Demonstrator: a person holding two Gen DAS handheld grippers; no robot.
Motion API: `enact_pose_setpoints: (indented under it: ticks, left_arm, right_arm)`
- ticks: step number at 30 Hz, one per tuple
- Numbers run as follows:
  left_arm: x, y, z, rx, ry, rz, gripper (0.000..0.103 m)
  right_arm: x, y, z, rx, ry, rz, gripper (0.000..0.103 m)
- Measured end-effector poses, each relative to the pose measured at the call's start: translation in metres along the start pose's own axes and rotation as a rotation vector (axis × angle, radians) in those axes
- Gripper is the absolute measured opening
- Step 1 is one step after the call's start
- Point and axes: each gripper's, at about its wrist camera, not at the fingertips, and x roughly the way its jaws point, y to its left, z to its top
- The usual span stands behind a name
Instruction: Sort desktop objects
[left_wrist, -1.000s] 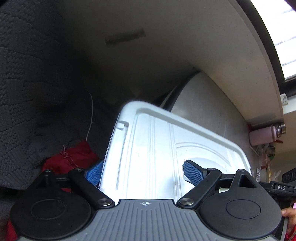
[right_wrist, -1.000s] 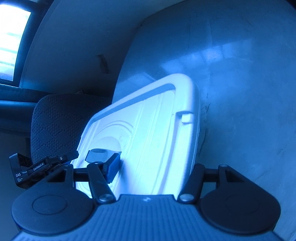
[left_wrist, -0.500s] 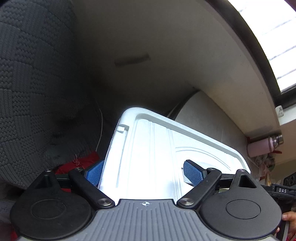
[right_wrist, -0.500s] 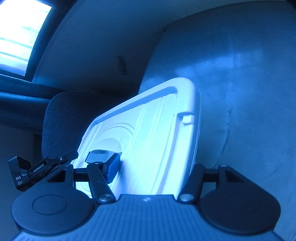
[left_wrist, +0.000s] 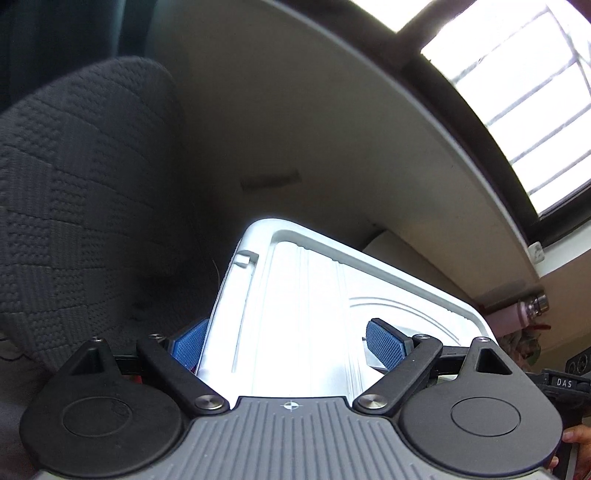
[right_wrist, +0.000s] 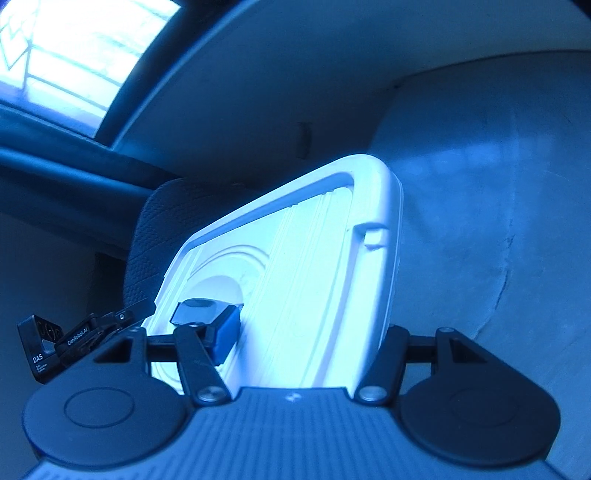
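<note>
A white plastic box lid (left_wrist: 303, 314) with moulded ridges is held up in the air, tilted, between both grippers. My left gripper (left_wrist: 288, 343) is shut on one edge of it, one blue pad (left_wrist: 384, 341) on the top face and the other under the rim. The lid also fills the right wrist view (right_wrist: 295, 288). My right gripper (right_wrist: 306, 336) is shut on the opposite edge, one pad (right_wrist: 225, 336) on the face, the other hidden behind the rim.
A dark knitted chair back (left_wrist: 81, 206) stands at the left, also in the right wrist view (right_wrist: 162, 229). A pale wall and a bright window (left_wrist: 517, 88) are above. A pink bottle (left_wrist: 517, 314) stands at the right. The grey tabletop (right_wrist: 480, 221) lies behind the lid.
Both grippers have tilted upward with the lid. The red cloth below has dropped out of the left view and the window and chair back have come into view.
</note>
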Motion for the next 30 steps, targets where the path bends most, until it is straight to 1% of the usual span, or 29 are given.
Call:
enact_pose_setpoints:
  ticks: [3,8,11,18,26,30]
  left_arm:
    - [-0.022,0.005,-0.008,-0.009,-0.021,-0.004,0.091]
    - [-0.051,0.016,-0.03,-0.02,-0.036,0.023,0.091]
    - [-0.068,0.025,-0.045,-0.032,-0.048,0.026,0.091]
    - [-0.104,0.035,-0.083,-0.038,-0.078,0.039,0.091]
    - [-0.154,0.023,-0.147,-0.023,-0.112,0.044,0.091]
    - [-0.18,0.008,-0.183,-0.005,-0.127,0.035,0.091]
  right_arm:
    - [-0.004,0.011,-0.012,-0.019,0.0,0.011,0.061]
    - [-0.007,0.023,-0.033,-0.049,0.009,0.021,0.061]
    - [-0.009,0.027,-0.048,-0.058,0.015,0.03,0.061]
    - [-0.031,0.026,-0.095,-0.072,0.009,0.053,0.061]
    - [-0.06,0.022,-0.149,-0.087,-0.002,0.08,0.061]
    - [-0.087,0.012,-0.177,-0.093,-0.02,0.092,0.061]
